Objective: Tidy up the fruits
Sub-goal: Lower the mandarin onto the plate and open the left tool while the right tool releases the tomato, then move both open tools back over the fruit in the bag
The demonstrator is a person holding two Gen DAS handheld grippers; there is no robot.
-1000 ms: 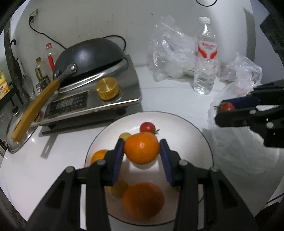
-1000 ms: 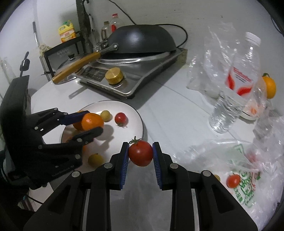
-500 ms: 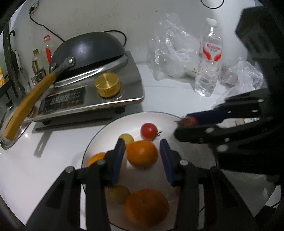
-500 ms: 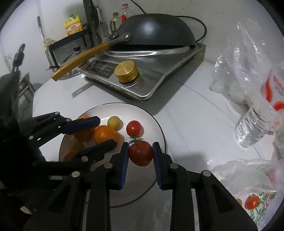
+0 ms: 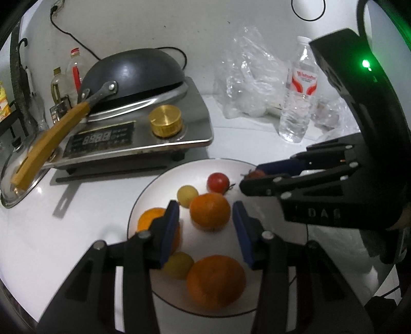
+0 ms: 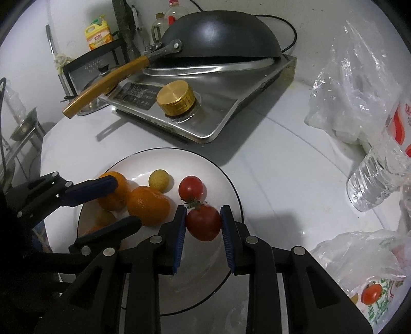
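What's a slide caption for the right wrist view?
Right claw holds a red tomato over the fruit plate.

A glossy white surface (image 6: 282, 164) meets a plain white wall (image 5: 179, 23), scuffed and speckled, with a black cable (image 5: 66, 33) trailing down it. The light is dim and cool, casting soft shadows. At the left edge a dark metal rack (image 6: 87, 61) stands, with a small steel stand (image 6: 23, 131) below.
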